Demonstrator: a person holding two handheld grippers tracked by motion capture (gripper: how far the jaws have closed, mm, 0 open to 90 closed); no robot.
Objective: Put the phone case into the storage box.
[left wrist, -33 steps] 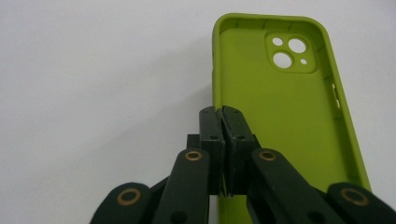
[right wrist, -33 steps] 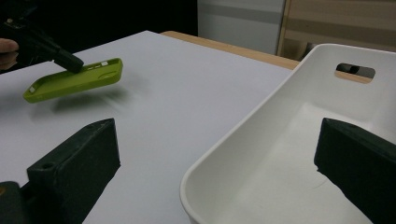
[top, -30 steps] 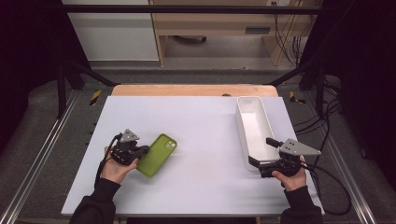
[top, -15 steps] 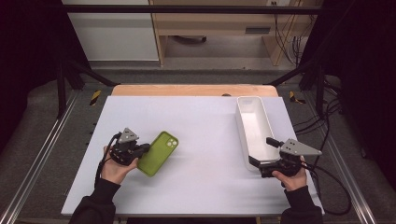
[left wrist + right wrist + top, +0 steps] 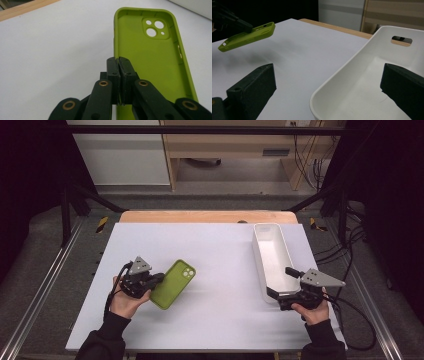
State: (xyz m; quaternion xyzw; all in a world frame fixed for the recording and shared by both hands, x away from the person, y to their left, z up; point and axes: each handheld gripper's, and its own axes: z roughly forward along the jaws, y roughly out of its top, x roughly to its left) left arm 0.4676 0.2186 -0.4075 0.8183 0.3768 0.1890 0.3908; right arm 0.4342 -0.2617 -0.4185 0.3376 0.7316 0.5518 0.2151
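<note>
Near the front edge of the bench (image 5: 210, 320), toward its left side, the left tongs (image 5: 156, 279) are pressed together on the long side wall of a green phone case (image 5: 172, 284). In the left gripper view the two black pads meet on that thin wall, and the case's hollow inside faces the camera, with its camera cut-outs at the far end. In the right gripper view the case (image 5: 247, 35) hangs tilted, clear of the white surface, with a soft shadow under it.

Toward the front right corner, the right tongs (image 5: 281, 286) are spread wide around the near end of a white tray (image 5: 260, 251). In the right gripper view one jaw stands outside the tray's rim over the bench top and the other inside the tray (image 5: 342, 82); neither pad touches it.

The tray runs along the right edge toward the far right corner, well apart from the case. Beyond the white sheet, a wooden strip (image 5: 200, 216) lines the far edge.
</note>
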